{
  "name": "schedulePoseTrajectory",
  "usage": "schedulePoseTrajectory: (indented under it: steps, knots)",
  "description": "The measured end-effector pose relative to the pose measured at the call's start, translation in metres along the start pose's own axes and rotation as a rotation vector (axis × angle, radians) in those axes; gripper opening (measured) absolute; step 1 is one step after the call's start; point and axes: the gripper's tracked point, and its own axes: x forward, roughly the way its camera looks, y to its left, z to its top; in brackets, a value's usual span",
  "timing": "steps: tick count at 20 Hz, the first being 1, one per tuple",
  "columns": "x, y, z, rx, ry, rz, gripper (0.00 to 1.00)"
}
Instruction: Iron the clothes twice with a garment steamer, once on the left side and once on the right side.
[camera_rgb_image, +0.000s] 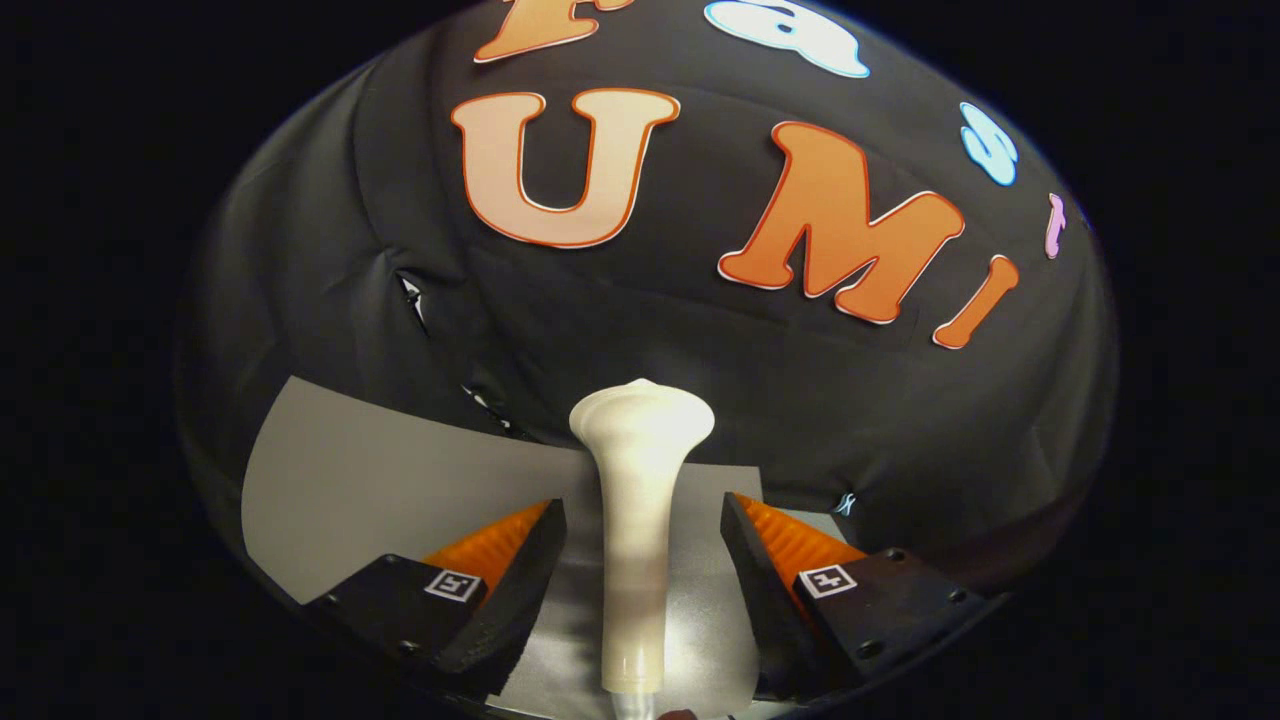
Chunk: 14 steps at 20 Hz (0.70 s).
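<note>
Fingers (640, 560) spread wide apart, gripping nothing. Garment steamer (637, 520) sits in the gap between them, touching neither: pale handle runs forward along the middle, flared head just ahead of the fingertips, near the worktop's far edge. Grey worktop (350, 480) underneath, stretching off to the left. Black cloth wall (700, 340) right behind the steamer head.
</note>
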Motion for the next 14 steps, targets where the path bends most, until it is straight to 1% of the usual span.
schedulePoseTrajectory:
  steps: [2, 4, 8, 9, 10, 12, 13, 14]
  knots:
    - [0.010, -0.003, -0.007, 0.016, 0.041, -0.007, 0.99]
    - [0.021, -0.003, -0.009, 0.044, 0.062, 0.004, 0.99]
    - [0.036, 0.000, -0.016, 0.077, 0.105, 0.020, 0.80]
    - [0.039, 0.002, -0.020, 0.081, 0.116, 0.024, 0.77]
    - [0.040, 0.001, -0.022, 0.085, 0.128, 0.021, 0.75]
    - [0.046, 0.001, -0.024, 0.098, 0.136, 0.016, 0.60]
    - [0.042, 0.001, -0.023, 0.101, 0.135, 0.017, 0.52]
    - [0.041, 0.002, -0.023, 0.105, 0.132, 0.017, 0.52]
